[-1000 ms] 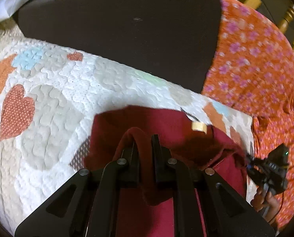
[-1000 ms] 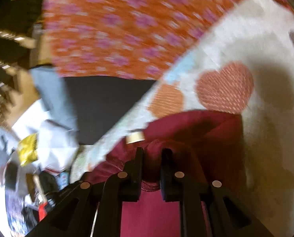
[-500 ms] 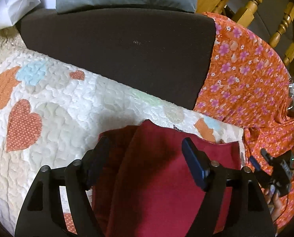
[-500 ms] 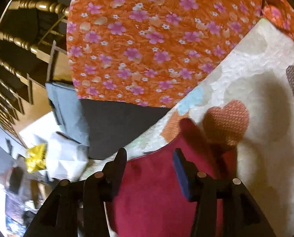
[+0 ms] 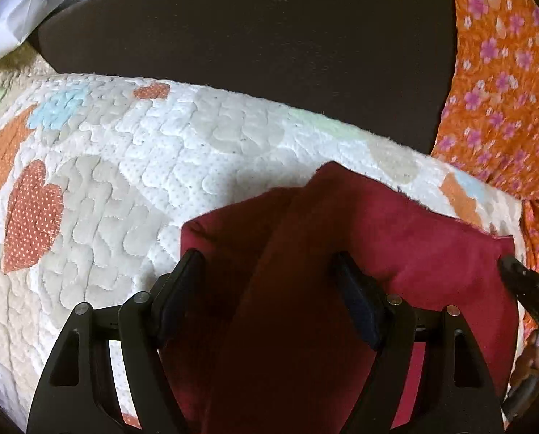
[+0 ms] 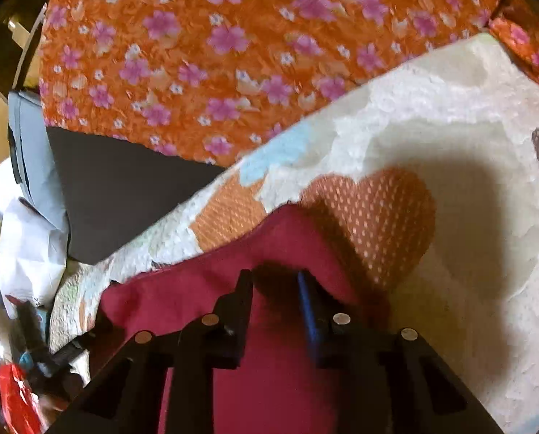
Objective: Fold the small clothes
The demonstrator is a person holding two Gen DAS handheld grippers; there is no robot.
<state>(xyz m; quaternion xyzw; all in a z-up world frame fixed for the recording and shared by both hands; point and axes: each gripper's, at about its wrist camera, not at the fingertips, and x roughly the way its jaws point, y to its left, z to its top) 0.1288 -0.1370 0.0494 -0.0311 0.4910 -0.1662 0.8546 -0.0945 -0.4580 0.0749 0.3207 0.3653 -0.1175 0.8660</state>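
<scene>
A small dark red garment (image 5: 341,253) lies folded flat on the white quilt with heart patches (image 5: 124,166). My left gripper (image 5: 269,267) is open and empty, its fingers spread over the garment's near left part. In the right wrist view the same garment (image 6: 197,296) lies under my right gripper (image 6: 274,282). That gripper's fingers are partly closed, with a narrow gap over the garment's far edge, and hold nothing. The right gripper's tip also shows in the left wrist view (image 5: 522,282) at the garment's right edge.
A dark brown cushion (image 5: 255,43) lies beyond the quilt. An orange flowered cloth (image 5: 504,90) covers the right side and shows in the right wrist view (image 6: 233,54). White paper bags (image 6: 30,246) and clutter sit at the far left there.
Both grippers were shut on the garment's edge one second ago. They let go and opened, and the garment now lies flat. The right gripper's fingers have since narrowed again.
</scene>
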